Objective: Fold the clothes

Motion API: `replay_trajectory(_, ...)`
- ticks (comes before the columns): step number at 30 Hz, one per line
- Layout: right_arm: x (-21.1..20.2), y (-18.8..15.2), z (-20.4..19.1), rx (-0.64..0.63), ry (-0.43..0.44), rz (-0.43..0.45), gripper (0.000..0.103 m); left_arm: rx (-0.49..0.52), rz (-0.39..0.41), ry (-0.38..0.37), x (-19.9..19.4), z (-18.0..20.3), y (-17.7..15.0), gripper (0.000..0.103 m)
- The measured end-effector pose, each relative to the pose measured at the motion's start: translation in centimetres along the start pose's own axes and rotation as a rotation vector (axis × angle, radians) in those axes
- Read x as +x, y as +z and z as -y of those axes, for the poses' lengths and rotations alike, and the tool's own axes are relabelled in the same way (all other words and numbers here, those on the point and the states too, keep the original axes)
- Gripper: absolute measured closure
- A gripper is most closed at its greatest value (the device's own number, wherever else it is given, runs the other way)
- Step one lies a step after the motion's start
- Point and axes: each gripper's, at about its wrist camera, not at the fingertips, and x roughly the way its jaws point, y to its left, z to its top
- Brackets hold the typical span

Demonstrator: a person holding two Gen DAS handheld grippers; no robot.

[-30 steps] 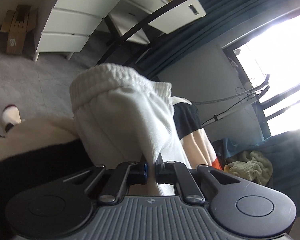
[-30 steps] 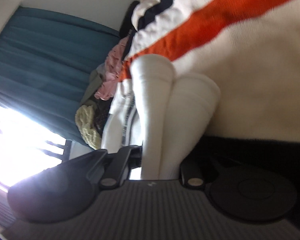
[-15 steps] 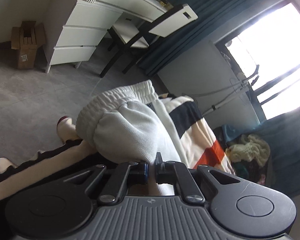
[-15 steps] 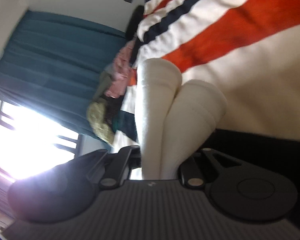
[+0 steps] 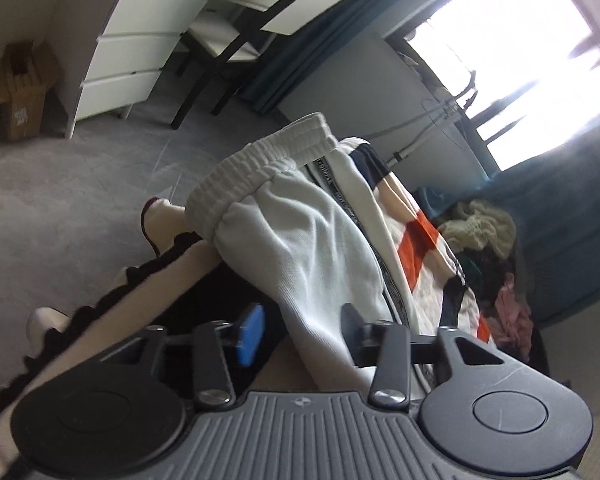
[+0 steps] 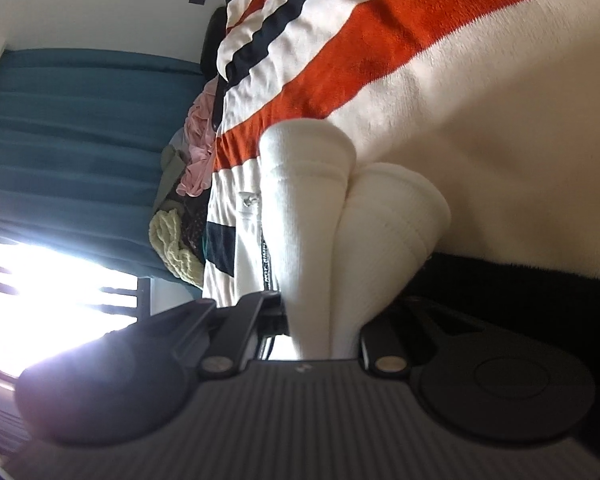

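White sweatpants [image 5: 300,232] with a ribbed elastic waistband [image 5: 260,164] lie across a cream blanket with orange and navy stripes [image 5: 416,248]. My left gripper [image 5: 300,332] is opening. The cloth runs between its blue-padded left finger [image 5: 252,332] and right finger [image 5: 350,332], and the pads stand clear of it. In the right wrist view, two rolled folds of the same white sweatpants [image 6: 308,208] rise out of my right gripper [image 6: 320,320], which is shut on them. The fabric hides its fingertips. The striped blanket [image 6: 380,40] fills the space behind.
A white drawer unit [image 5: 132,60], a black-framed chair [image 5: 236,36] and a cardboard box [image 5: 16,92] stand across the grey floor. A slipper [image 5: 156,220] lies by the blanket's edge. Loose clothes [image 5: 484,232] are heaped near the teal curtain [image 6: 80,140] and bright window [image 5: 520,40].
The left jaws were pinched on the white cloth and have now parted; the pants have sunk flatter onto the blanket. The right gripper keeps its hold and has shifted a little.
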Motion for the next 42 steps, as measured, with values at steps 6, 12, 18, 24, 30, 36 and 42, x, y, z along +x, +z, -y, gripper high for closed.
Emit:
replay_trajectory(6, 0.1, 0.1, -0.6, -0.03, -0.003, 0.003, 0.091, 0.295, 0.042, 0.105, -2.2, 6.2, -1.5, 0.027)
replay_trajectory(12, -0.3, 0.0, -0.8, -0.024, -0.005, 0.028, 0.091, 0.431, 0.041, 0.03, -0.8, 14.5, -4.2, 0.025)
replay_trajectory(18, -0.5, 0.1, -1.1, -0.04, -0.005, 0.035, 0.091, 0.518, 0.043, -0.117, 2.1, 23.8, -7.8, 0.018)
replay_trajectory(24, -0.4, 0.2, -1.1, -0.053, -0.014, 0.029, 0.091, 0.6, -0.004, -0.07, 8.6, 28.2, -13.1, 0.014)
replay_trajectory(30, -0.1, 0.3, 0.0, -0.016, -0.038, 0.005, 0.091, 0.716, -0.017, 0.037, 15.0, 26.3, -17.9, 0.014)
replay_trajectory(36, 0.2, -0.1, -0.9, -0.074, -0.031, 0.0, 0.089, 0.75, -0.063, 0.114, 19.1, 23.4, -19.3, 0.014)
replay_trajectory(42, 1.3, 0.3, -0.3, -0.018, -0.012, -0.036, 0.069, 0.832, -0.036, 0.135, 19.6, 23.4, -21.1, 0.006)
